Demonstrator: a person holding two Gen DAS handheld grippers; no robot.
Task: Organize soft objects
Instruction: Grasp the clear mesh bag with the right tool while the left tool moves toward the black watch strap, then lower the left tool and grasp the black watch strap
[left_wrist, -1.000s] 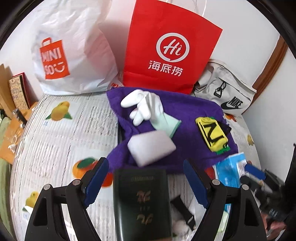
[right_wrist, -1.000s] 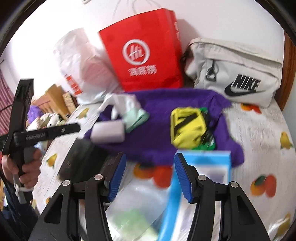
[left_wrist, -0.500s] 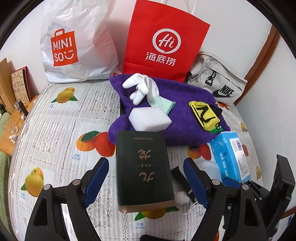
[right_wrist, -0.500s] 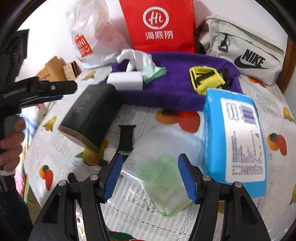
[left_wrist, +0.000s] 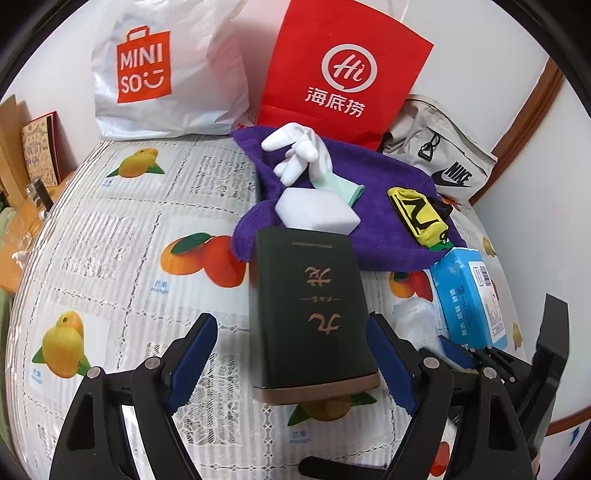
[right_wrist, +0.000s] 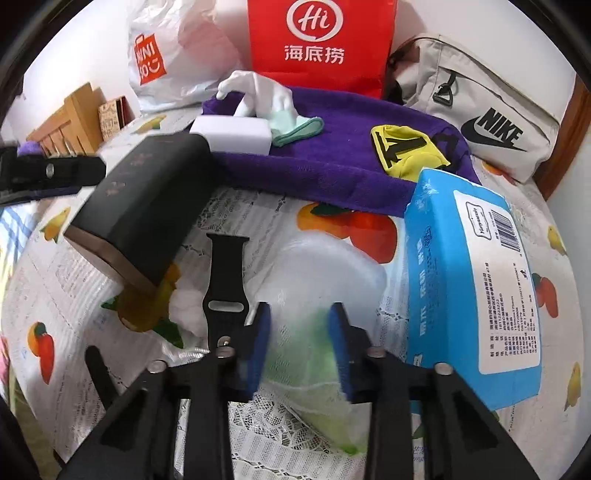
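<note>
Fingers of the left gripper (left_wrist: 291, 356) stand wide apart, 1 on each side of the near end of a dark green book (left_wrist: 312, 314) without touching it, so nothing is held there yet. Judging from the spread, this side is only lining up, and the book is no soft thing in any case. To its right, the right gripper (right_wrist: 298, 345) has its 2 blue fingers (right_wrist: 258, 339) narrowed around a clear plastic bag (right_wrist: 314, 295) with something green inside; whether the pads already press the film I cannot tell, as the bag blurs there. That bag looks like the piece in hand, and the next move probably calls for a firm pinch on slack film, then a lift clear of the black watch strap (right_wrist: 225, 273) just beside it and the blue tissue pack (right_wrist: 472, 280) on the other side. Other soft things, a white glove (left_wrist: 299, 155), a white sponge (left_wrist: 316, 214) and a yellow pouch (left_wrist: 417, 216), lie on a purple towel (left_wrist: 380, 236) beyond. All rests on a fruit-printed tablecloth (left_wrist: 122, 229); a white shopping bag (left_wrist: 166, 70), a red paper bag (left_wrist: 343, 70) and a grey waist bag (left_wrist: 439, 162) stand against a pale wall.
</note>
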